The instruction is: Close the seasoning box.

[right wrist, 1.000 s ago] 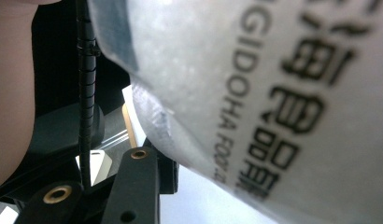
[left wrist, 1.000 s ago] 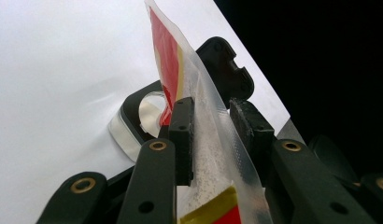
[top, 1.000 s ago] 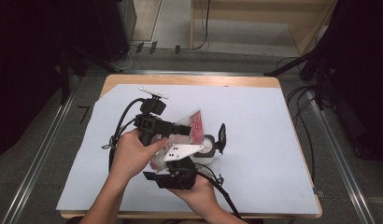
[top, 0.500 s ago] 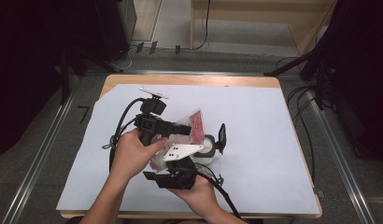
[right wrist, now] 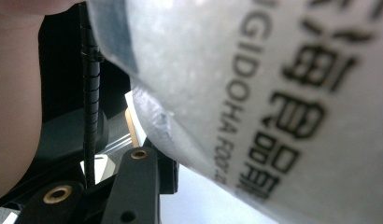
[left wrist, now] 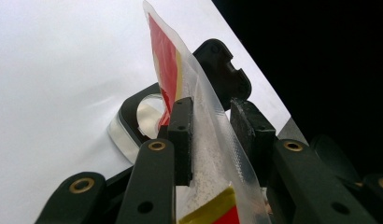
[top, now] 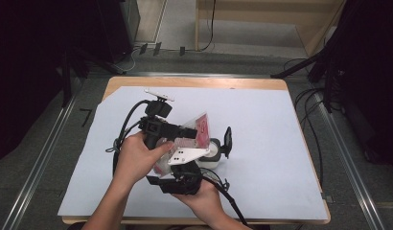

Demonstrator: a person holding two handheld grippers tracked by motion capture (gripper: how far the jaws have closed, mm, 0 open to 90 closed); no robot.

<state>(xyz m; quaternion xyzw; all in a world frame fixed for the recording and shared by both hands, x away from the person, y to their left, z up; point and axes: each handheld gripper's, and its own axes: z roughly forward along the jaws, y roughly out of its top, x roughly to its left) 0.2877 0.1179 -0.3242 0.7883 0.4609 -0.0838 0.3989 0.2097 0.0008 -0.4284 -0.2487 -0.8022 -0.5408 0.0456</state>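
We pinch the pouch [left wrist: 199,116] in both grippers' fingers [left wrist: 181,140] above the cup [top: 213,152]; pouring is not yet done.

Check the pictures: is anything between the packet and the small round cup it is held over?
Nothing visible. The packet sits between the left gripper jaws, its top corner tilted toward the cup on the white sheet; open air lies between them.
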